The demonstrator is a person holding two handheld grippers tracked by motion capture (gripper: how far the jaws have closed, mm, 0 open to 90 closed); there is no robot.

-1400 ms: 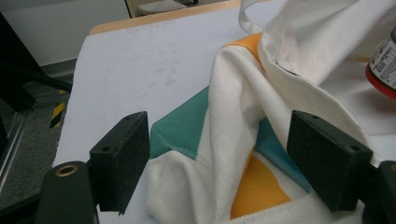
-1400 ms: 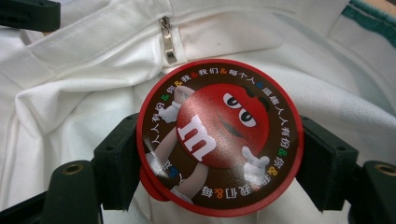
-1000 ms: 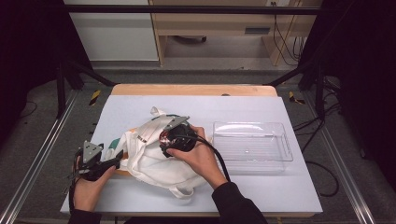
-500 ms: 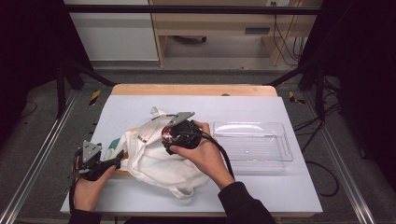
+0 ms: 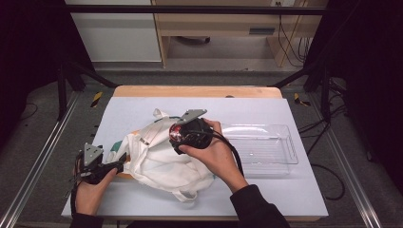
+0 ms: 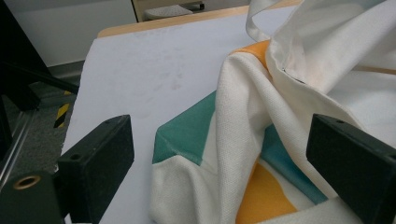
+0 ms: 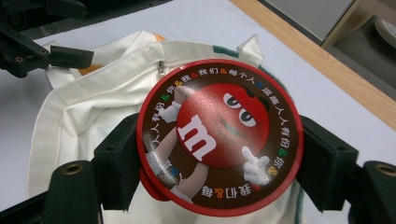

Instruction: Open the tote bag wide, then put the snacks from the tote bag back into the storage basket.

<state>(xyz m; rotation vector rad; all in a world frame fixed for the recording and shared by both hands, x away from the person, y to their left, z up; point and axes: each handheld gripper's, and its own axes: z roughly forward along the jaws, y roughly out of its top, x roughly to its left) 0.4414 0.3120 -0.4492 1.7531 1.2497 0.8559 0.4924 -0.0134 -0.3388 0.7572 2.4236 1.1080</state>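
Observation:
A white cloth tote bag (image 5: pixel 161 159) with teal and orange patches lies crumpled in the middle of the table. My left gripper (image 5: pixel 119 163) sits at the bag's left edge. In the left gripper view its jaws have just been opening and stand wide around a fold of the bag (image 6: pixel 243 121) without pressing it. Above the bag, my right gripper (image 5: pixel 179 138) is shut on a round red candy tin (image 5: pixel 173 131). In the right gripper view the tin's lid (image 7: pixel 219 135) shows a red cartoon character, with a black jaw against each side of the rim.
A clear plastic tray (image 5: pixel 285 159) stands just right of the bag on the white table cover (image 5: pixel 142 107). The table's wooden far edge (image 5: pixel 195 91) borders a drop to the floor. Metal rails run along both sides.
My right gripper has lifted the tin a little up and away from the bag. The left hand has stayed at the bag's left edge.

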